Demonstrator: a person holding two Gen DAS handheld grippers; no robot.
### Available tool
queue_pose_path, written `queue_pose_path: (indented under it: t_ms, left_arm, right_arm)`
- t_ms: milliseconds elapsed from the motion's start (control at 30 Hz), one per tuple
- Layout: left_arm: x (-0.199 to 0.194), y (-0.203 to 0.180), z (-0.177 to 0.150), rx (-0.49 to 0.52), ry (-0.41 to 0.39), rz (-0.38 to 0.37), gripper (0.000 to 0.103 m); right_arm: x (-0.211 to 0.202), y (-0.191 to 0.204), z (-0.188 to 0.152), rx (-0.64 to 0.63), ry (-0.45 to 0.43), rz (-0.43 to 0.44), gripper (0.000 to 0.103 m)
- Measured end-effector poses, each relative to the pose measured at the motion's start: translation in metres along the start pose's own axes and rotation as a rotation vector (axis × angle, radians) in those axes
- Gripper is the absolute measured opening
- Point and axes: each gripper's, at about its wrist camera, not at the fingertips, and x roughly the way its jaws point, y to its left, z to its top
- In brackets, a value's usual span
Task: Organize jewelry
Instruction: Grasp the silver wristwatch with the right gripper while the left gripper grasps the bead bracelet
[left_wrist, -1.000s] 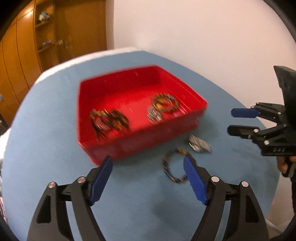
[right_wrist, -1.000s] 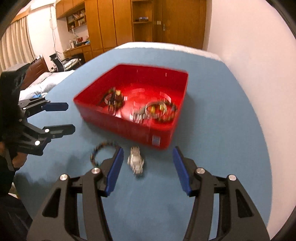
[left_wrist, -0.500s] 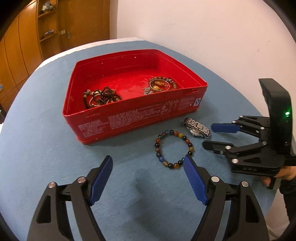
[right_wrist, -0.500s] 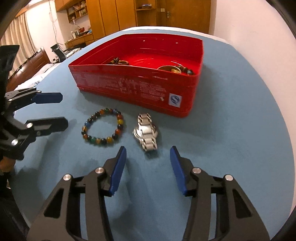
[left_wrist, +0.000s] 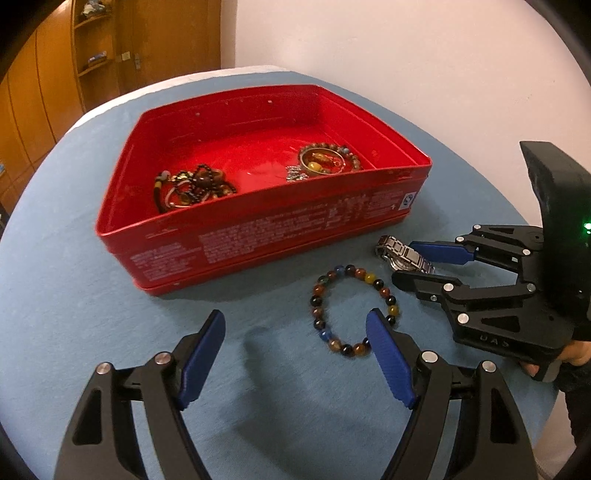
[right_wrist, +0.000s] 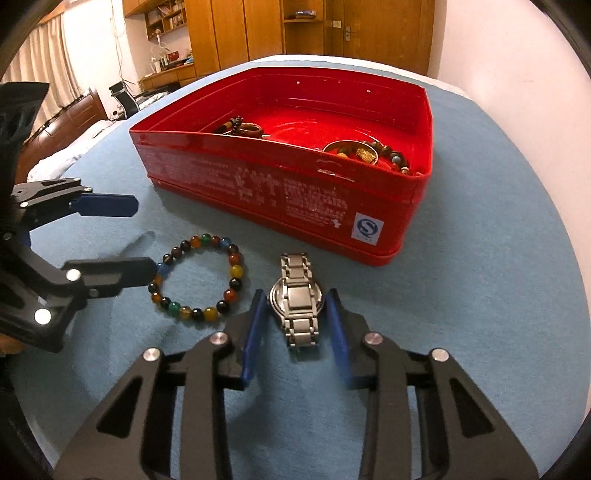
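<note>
Red is the tin (left_wrist: 258, 236) that anchors the left wrist view: an open box on a blue cloth (left_wrist: 92, 332), with a dark tangle of beads and cord (left_wrist: 192, 186) in its left part and a beaded string with a gold ring (left_wrist: 325, 160) in its right part. Just in front of the tin's right half lies a bead bracelet (left_wrist: 352, 310), and beside that, nearer the tin's right corner, a steel watch (left_wrist: 402, 254). The left gripper (left_wrist: 295, 354) is spread wide and empty; its right finger looks to touch the near edge of the bracelet, though the angle makes that hard to judge. The right gripper (left_wrist: 412, 264) reaches in around the watch.

From the right wrist view, the watch (right_wrist: 297, 299) lies face down in front of the tin (right_wrist: 295, 192), between the fingers of the right gripper (right_wrist: 295, 302); the blue pads flank the case closely, yet I cannot tell whether they press it. The bracelet (right_wrist: 197, 277) lies left of the watch, with the left gripper (right_wrist: 122, 240) open at its far side.

Judging by this, several pieces are already stowed; watch and bracelet remain outside.
</note>
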Motion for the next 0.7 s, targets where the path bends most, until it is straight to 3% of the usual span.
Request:
queue_pose_path:
  t_ms: [100, 233, 567, 700]
  left_arm:
    - [0.006, -0.002, 0.003, 0.005, 0.008, 0.009, 0.076]
    - [0.016, -0.001, 0.007, -0.010, 0.035, 0.013, 0.065]
    - [0.021, -0.018, 0.002, 0.066, 0.017, 0.111, 0.064]
    - [0.021, -0.019, 0.000, 0.069, 0.014, 0.104, 0.058]
  right_arm:
    - [-0.002, -0.002, -0.001, 0.008, -0.004, 0.004, 0.031]
    - [-0.004, -0.006, -0.007, 0.013, -0.005, 0.006, 0.031]
    - [-0.006, -0.011, -0.011, 0.030, -0.013, 0.024, 0.031]
    - [-0.007, -0.013, -0.012, 0.032, -0.014, 0.027, 0.031]
